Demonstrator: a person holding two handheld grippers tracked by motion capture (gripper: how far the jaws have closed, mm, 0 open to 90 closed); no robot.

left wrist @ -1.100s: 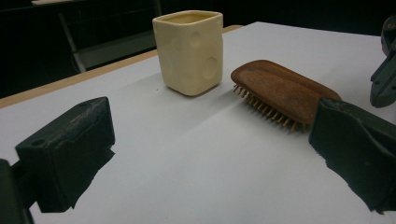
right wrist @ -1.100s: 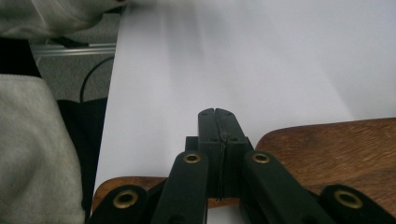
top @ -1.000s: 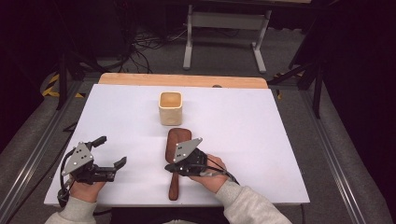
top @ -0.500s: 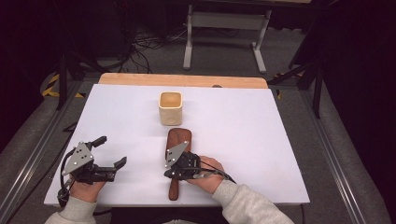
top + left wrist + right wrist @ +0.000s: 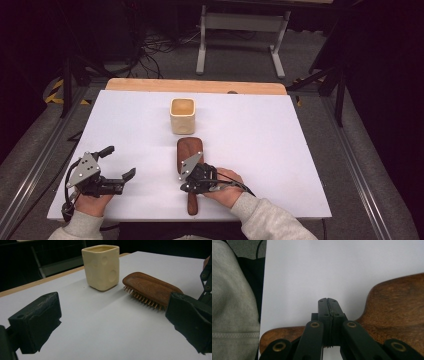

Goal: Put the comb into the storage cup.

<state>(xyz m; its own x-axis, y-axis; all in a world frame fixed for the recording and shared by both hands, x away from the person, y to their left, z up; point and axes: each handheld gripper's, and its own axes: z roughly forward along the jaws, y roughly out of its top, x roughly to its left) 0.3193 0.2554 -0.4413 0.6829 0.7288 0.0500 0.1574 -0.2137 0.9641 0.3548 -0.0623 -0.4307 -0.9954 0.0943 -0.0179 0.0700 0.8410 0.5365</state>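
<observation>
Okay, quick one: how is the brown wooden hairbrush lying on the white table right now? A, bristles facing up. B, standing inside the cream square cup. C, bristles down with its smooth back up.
C: the left gripper view shows the brown wooden hairbrush resting on its bristles, smooth back up, beside the cream square cup.

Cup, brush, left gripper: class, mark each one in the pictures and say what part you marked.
cup (image 5: 182, 121), high view, front wall
brush (image 5: 150, 287), left gripper view, wooden back
left gripper (image 5: 120, 163), high view, between its fingers
</observation>
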